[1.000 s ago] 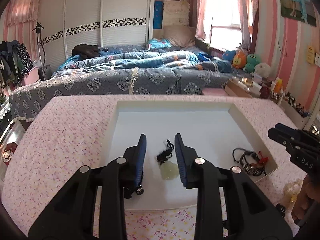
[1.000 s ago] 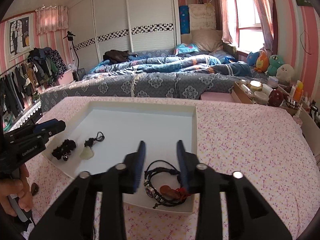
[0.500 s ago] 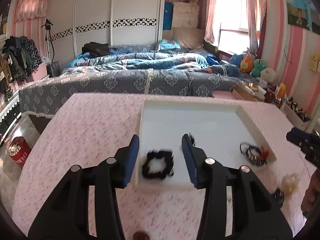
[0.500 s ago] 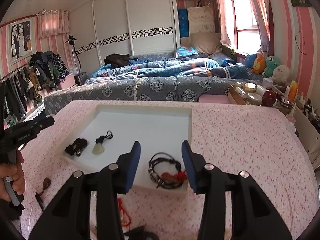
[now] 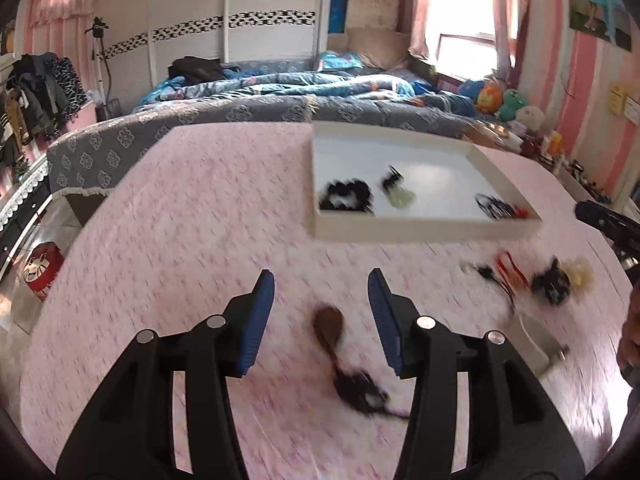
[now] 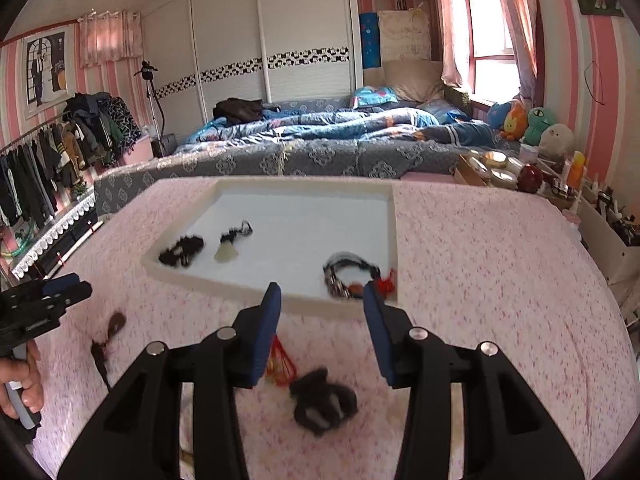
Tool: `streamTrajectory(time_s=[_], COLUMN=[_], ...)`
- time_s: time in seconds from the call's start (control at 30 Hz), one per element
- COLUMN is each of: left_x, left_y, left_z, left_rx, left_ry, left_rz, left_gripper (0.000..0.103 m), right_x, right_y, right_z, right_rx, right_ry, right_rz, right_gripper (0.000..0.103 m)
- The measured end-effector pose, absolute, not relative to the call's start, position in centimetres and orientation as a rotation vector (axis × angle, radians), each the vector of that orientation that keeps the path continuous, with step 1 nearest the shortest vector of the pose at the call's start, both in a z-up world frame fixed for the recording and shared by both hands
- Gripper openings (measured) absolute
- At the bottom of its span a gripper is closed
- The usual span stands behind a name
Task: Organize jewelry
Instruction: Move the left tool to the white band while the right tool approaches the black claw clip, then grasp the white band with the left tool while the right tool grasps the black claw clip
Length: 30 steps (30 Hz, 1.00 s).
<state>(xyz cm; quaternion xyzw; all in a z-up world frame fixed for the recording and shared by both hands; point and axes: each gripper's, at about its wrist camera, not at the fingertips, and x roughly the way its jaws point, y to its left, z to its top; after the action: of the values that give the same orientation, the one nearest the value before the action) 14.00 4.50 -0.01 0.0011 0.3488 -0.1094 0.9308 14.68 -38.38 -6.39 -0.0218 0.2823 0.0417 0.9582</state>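
While both hand-held grippers gape empty, the brown pendant (image 5: 329, 322) lies between the left hand-held gripper (image 5: 321, 294) fingers.

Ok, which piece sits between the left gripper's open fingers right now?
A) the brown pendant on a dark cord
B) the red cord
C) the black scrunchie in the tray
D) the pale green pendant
A: the brown pendant lies on the tablecloth between the left gripper fingers, outside the tray.
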Motion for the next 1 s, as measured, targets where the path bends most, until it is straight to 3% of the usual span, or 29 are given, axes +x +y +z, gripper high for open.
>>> streamTrajectory(time_s=[0.23, 0.73, 0.87, 1.0], left_x=[11.0, 10.4, 11.0, 11.5], left_y=[0.3, -8.3, -9.4, -10.4], left_z=[-0.7, -2.2, -3.2, -4.1], left_rx=[-0.019, -0.057, -0.044, -0.03], left_ry=[0.736, 0.838, 0.88, 0.913], left_rz=[-0.339, -0.433, -0.439, -0.457], left_gripper=[0.052, 0.052, 0.037, 0.033], right_x=[12.5, 11.6, 12.1, 12.6], right_y=[-39.3, -40.6, -40.7, -40.4], right_z=[-9.3, -11.0, -11.5, -12.1], right_rx=[-0.036, -0.005, -0.001, 0.003], right_ry=[0.632, 0.641, 0.657, 0.676], right_rz=[0.063, 0.106, 0.132, 0.155], right_gripper=[0.062, 0.062, 0.062, 0.062])
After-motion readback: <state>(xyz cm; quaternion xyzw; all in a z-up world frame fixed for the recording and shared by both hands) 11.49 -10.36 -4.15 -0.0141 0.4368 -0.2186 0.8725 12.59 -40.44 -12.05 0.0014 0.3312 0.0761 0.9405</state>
